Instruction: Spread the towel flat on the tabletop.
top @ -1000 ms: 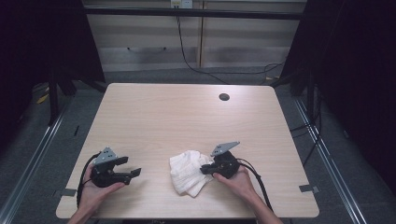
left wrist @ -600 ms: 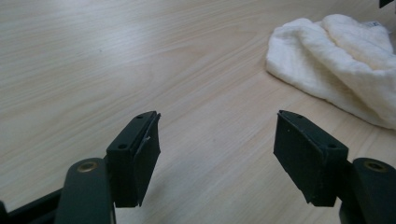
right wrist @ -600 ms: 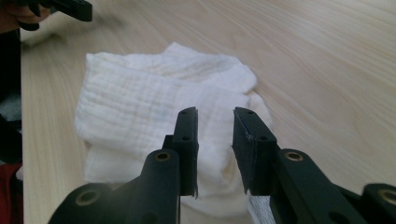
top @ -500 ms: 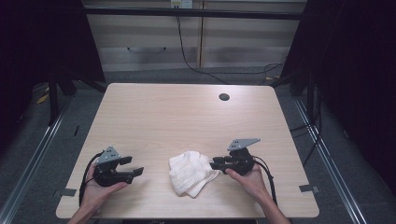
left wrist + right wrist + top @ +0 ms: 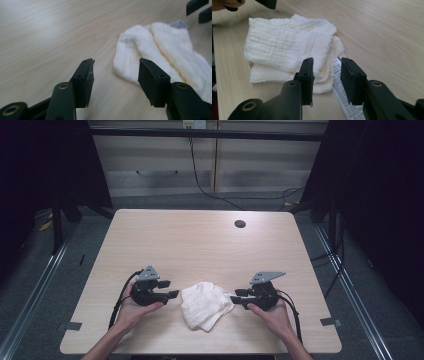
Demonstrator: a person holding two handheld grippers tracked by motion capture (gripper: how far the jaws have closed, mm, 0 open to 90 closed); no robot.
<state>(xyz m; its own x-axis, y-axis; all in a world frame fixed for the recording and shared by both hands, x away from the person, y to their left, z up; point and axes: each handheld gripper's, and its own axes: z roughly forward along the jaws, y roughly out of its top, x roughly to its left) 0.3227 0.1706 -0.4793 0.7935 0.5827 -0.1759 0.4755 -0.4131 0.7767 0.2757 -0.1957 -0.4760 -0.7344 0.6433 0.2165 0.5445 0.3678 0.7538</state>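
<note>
Both grippers are sitting nearer the folded white cloth (image 5: pixel 205 305) than a second ago: left gripper (image 5: pixel 172 294) having slid rightward, right gripper (image 5: pixel 234 299) having backed off the cloth's edge.

High view: cloth is lying at lower centre of the table (image 5: pixel 200 240), between the two grippers, each just beside it. Left gripper view: jaws have just been closing yet are standing apart with nothing gripped; cloth is lying at centre right. Right gripper view: jaws have just been opening, standing apart, nothing pinched; a care label (image 5: pixel 342 96) with tiny unreadable print is sticking out under the cloth at lower centre.
</note>
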